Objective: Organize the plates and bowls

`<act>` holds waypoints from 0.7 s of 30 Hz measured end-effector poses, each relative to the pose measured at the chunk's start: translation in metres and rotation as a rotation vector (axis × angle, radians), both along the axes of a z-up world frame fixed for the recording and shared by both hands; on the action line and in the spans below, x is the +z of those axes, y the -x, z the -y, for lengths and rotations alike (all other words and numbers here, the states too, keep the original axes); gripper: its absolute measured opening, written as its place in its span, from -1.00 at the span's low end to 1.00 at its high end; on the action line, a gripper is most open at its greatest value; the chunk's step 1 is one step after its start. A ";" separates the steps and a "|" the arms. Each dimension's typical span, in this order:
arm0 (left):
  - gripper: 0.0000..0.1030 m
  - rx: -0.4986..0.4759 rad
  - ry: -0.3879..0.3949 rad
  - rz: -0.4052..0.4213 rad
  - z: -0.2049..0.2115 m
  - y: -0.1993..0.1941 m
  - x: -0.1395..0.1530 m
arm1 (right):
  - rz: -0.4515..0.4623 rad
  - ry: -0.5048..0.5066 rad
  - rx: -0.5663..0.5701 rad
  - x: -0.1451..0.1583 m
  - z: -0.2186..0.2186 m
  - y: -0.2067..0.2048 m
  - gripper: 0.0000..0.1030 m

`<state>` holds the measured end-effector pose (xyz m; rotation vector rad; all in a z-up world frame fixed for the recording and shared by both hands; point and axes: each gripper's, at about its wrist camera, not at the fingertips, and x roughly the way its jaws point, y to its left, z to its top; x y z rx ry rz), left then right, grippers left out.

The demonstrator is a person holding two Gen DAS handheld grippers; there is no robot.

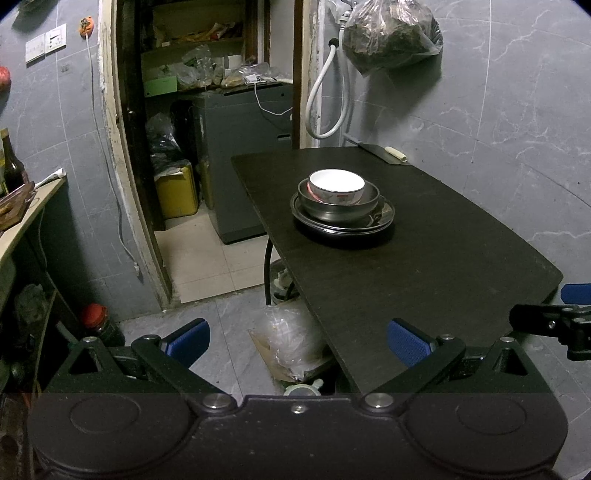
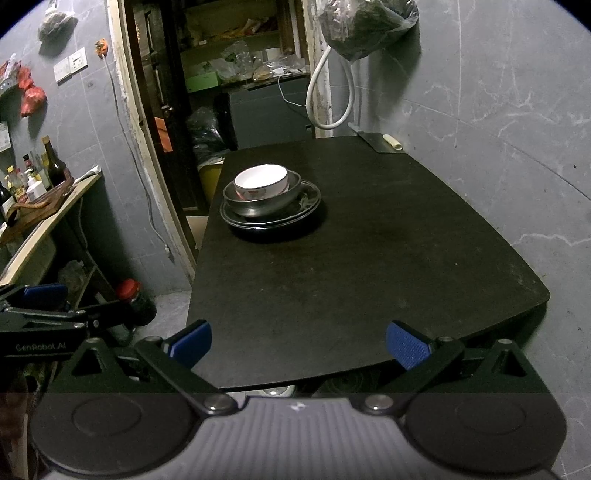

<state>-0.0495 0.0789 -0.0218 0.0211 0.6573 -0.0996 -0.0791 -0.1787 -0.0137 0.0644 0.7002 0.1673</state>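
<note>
While both tools, left [image 1: 297, 341] and right [image 2: 298, 343], hang spread and empty, the bowls [image 1: 338, 194] sit nested on plates [image 1: 343, 221] ahead on the counter [image 2: 369, 258], fitting either a finished stack or one awaiting sorting.

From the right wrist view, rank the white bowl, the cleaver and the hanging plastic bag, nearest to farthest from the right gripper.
1. White bowl, topping the dish stack, mid-table, left of the right gripper.
2. Cleaver, at the table's far edge.
3. Hanging plastic bag, high on the wall beyond the table.
</note>
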 end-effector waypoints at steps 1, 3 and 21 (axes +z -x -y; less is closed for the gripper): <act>0.98 0.000 -0.001 0.000 0.000 0.000 0.000 | 0.000 0.000 0.000 0.000 0.000 0.000 1.00; 0.98 -0.001 -0.002 -0.001 0.000 0.000 0.000 | 0.000 0.000 -0.001 0.000 0.000 0.001 1.00; 0.98 -0.008 -0.002 0.000 0.001 0.000 -0.003 | 0.000 -0.001 -0.010 0.000 -0.001 0.003 1.00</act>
